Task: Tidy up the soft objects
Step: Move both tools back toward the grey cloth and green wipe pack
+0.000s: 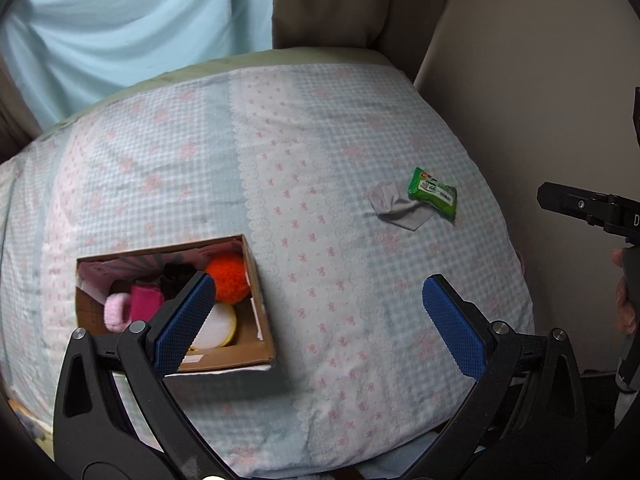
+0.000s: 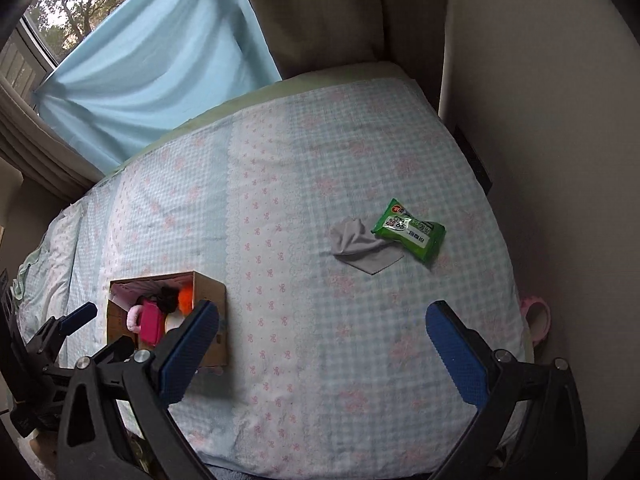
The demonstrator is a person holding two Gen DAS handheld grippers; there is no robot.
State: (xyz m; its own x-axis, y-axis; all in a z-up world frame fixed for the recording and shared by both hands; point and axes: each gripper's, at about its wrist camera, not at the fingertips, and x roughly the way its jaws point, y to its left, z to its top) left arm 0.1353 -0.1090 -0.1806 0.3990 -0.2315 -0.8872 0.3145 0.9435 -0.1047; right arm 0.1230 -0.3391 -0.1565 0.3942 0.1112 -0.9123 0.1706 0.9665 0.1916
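A cardboard box (image 1: 256,354) (image 2: 212,292) sits on the bed at the left. Inside lie an orange pompom (image 1: 228,278) (image 2: 185,295), a pink item (image 1: 146,302) (image 2: 150,320), a pale pink fuzzy piece (image 1: 116,312), a black fluffy item (image 1: 176,276) and a white round pad (image 1: 218,326). Far right on the bed, a green wipes pack (image 1: 434,193) (image 2: 410,234) overlaps a grey cloth (image 1: 394,207) (image 2: 358,246). My left gripper (image 1: 320,288) hovers open, its left finger over the box. My right gripper (image 2: 322,312) is open above the bed, empty.
The bed (image 1: 320,152) (image 2: 304,184) has a checked floral cover. Blue curtain (image 1: 120,20) and beige curtain (image 2: 320,12) hang behind it; a wall (image 2: 540,120) runs along the right. A pink ring-shaped object (image 2: 536,316) lies off the bed's right edge. The right gripper tool (image 1: 588,208) and a hand (image 1: 626,300) show at right.
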